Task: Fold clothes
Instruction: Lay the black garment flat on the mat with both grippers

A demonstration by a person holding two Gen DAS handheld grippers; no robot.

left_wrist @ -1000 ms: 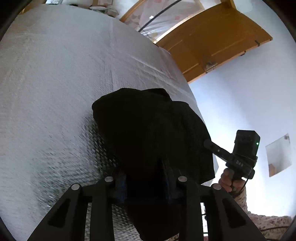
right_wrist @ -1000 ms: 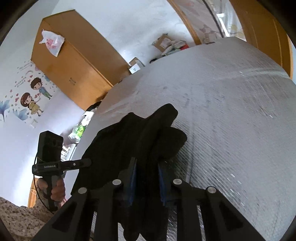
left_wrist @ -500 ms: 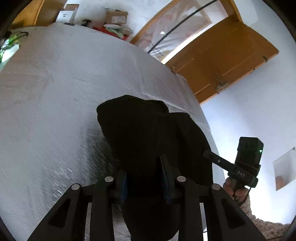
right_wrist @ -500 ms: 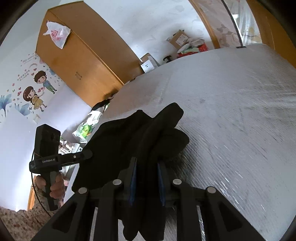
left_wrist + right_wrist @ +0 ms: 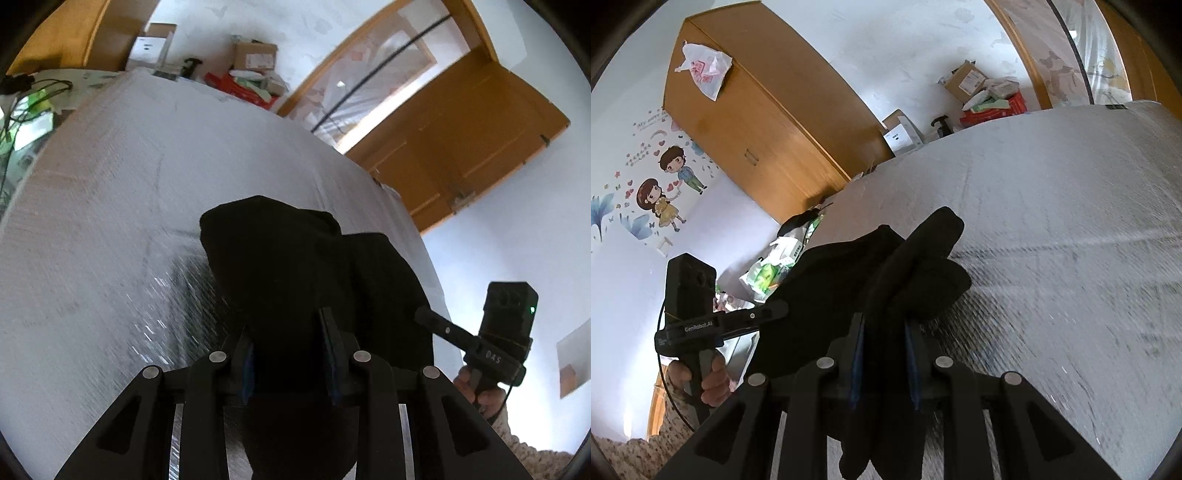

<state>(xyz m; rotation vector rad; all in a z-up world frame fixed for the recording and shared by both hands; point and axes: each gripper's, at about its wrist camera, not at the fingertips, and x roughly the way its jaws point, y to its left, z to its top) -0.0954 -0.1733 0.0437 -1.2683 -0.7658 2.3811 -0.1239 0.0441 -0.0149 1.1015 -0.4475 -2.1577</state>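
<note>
Gripping a bunched black garment (image 5: 295,280), the left gripper (image 5: 291,354) has its two blue-padded fingers (image 5: 334,354) closed on a thick fold of the cloth, which bulges forward past the tips and hangs down between the black finger arms. Under it spreads a silvery textured surface (image 5: 110,229), blurred with streaks near the cloth; whether the garment's far end touches that surface cannot be told from this view. At the surface's far left edge lie green-tinted bags and cables (image 5: 33,107), then cardboard boxes (image 5: 255,55) and a red package against the white wall, then a wooden door (image 5: 461,147) standing open. Further right in the left wrist view, the right gripper (image 5: 424,316) reaches its tip into the garment's right edge, gripped by the person's right hand (image 5: 480,391) in a knitted sleeve. In the right wrist view, the left gripper's camera body and handle sit at the far left, held by the left hand (image 5: 701,380), before a wall with cartoon stickers (image 5: 665,184) and a wooden wardrobe (image 5: 768,122) topped by a plastic bag (image 5: 701,70). To the right of centre, the right gripper (image 5: 884,354) is clamped on another fold of the same garment (image 5: 842,295), a rolled end jutting up past its fingers (image 5: 857,354), with the silvery surface (image 5: 1052,221) spreading rightward.
</note>
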